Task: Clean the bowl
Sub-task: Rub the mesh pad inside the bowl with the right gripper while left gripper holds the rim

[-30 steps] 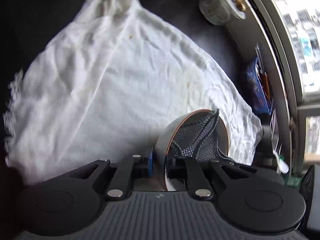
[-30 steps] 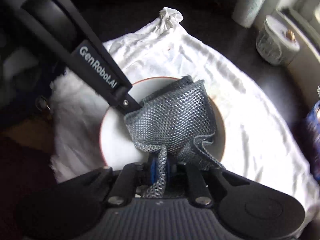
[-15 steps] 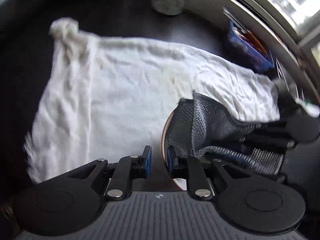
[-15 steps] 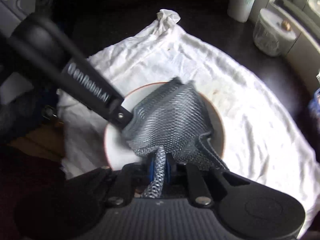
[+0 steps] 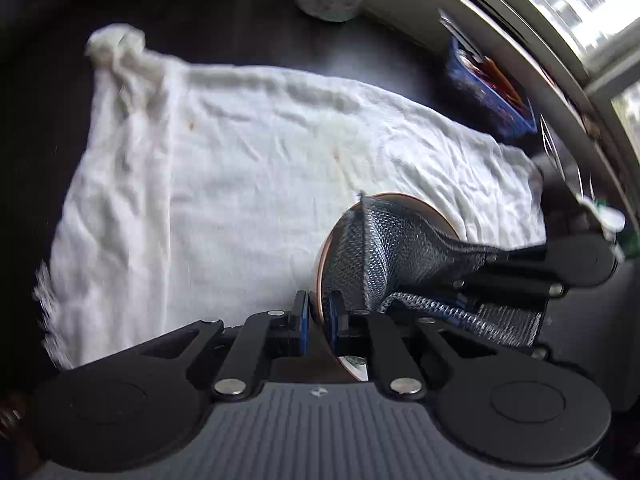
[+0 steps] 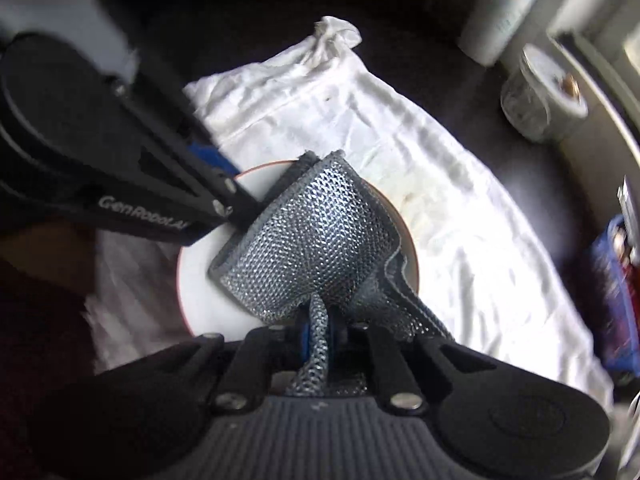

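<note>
A white bowl (image 6: 202, 280) with an orange-brown rim is held tilted above a white cloth. My left gripper (image 5: 318, 314) is shut on the bowl's rim (image 5: 320, 276); it also shows in the right wrist view (image 6: 240, 210) at the bowl's upper left edge. My right gripper (image 6: 318, 330) is shut on a grey mesh scrubbing cloth (image 6: 316, 240), which is pressed into the bowl's inside. In the left wrist view the mesh cloth (image 5: 380, 252) fills the bowl and my right gripper (image 5: 476, 276) comes in from the right.
A crumpled white cloth (image 5: 240, 160) covers the dark table (image 5: 240, 12) under the bowl. A lidded glass jar (image 6: 540, 96) and a paper roll (image 6: 498, 12) stand at the back right. A blue box (image 6: 616, 292) sits by the window sill on the right.
The bowl has been turned in my left gripper while the mesh cloth has swept round inside it. The left gripper's view has swung to show more of the table's back.
</note>
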